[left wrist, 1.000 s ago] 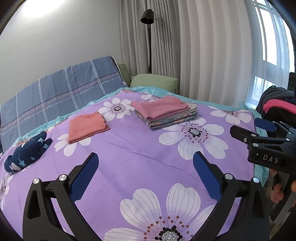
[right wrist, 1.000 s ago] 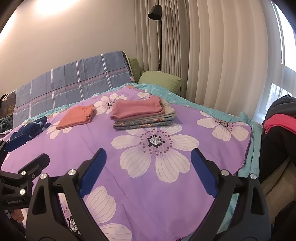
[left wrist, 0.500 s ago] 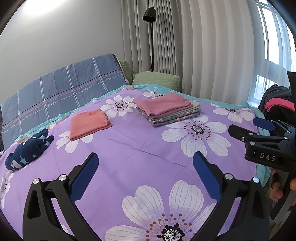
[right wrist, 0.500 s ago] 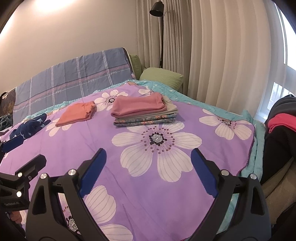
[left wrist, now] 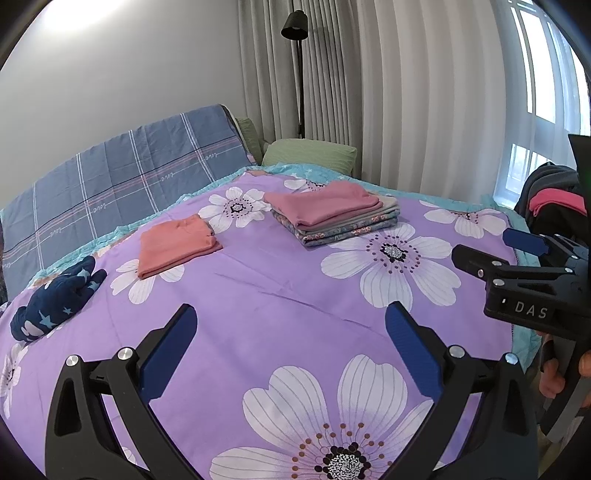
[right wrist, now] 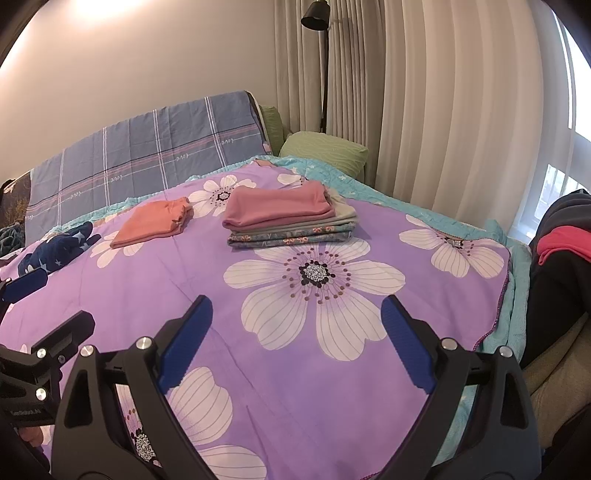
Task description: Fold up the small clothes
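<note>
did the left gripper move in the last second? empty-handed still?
Yes. The left gripper, open and empty, has drifted slightly left: in its own view the folded stack and floor lamp slid right, while the right gripper held nearly the same spot.

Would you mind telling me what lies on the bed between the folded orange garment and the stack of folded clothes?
Only bare purple floral bedspread separates the folded orange garment from the stack of folded clothes; both wrist views show it.
</note>
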{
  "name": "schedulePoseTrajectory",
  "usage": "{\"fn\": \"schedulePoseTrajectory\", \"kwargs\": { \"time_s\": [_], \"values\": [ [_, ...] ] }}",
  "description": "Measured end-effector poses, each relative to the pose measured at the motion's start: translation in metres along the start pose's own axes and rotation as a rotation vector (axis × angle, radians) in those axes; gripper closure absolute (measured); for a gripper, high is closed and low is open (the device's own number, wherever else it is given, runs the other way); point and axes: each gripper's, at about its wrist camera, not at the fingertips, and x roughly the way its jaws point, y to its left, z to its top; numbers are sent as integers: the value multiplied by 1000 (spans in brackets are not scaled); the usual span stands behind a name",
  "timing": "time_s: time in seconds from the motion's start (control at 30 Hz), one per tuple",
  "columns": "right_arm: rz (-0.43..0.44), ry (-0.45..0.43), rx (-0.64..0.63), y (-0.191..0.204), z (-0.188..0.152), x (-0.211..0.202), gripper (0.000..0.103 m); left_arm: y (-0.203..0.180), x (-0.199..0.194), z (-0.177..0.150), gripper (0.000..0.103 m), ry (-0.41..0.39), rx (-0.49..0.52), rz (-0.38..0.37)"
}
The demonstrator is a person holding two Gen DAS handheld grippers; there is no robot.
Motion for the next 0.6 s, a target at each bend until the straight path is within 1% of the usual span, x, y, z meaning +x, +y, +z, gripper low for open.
{"fn": "schedulePoseTrajectory", "kwargs": {
  "time_s": [0.6],
  "values": [
    [3,9,-7,1,-1,6,9,-1,3,-3,1,10,12,0]
  ]
}}
